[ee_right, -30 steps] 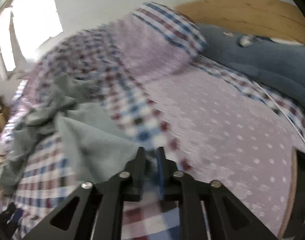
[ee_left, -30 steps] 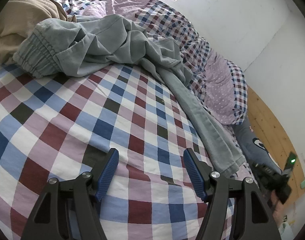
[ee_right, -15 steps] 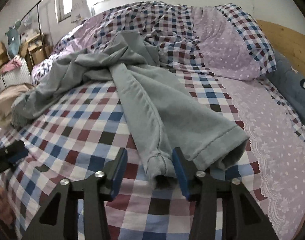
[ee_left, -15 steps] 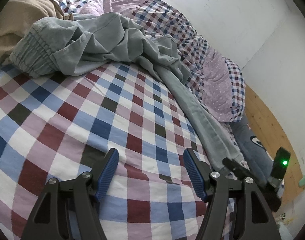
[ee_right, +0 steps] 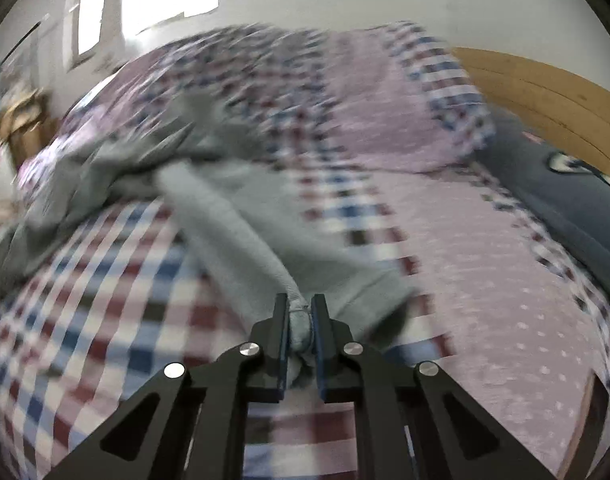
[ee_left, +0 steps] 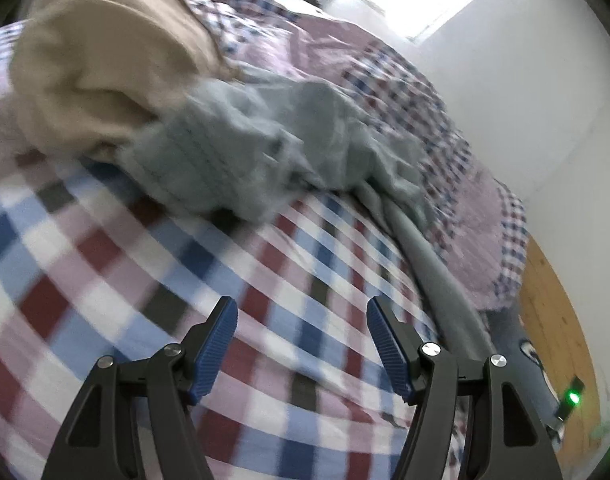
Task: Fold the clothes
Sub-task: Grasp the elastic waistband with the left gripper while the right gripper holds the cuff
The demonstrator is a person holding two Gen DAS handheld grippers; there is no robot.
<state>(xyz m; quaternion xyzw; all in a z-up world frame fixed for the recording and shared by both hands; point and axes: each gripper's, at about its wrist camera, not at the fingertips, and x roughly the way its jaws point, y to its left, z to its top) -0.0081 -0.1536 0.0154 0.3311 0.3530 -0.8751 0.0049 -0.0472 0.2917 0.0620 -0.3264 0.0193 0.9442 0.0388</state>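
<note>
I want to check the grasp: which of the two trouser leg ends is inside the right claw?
The narrower leg end, pinched in the right claw; the wider leg end lies free beside it.

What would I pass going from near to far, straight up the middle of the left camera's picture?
Open left claw → checked bedsheet → crumpled grey trousers → checked quilt → white wall.
</note>
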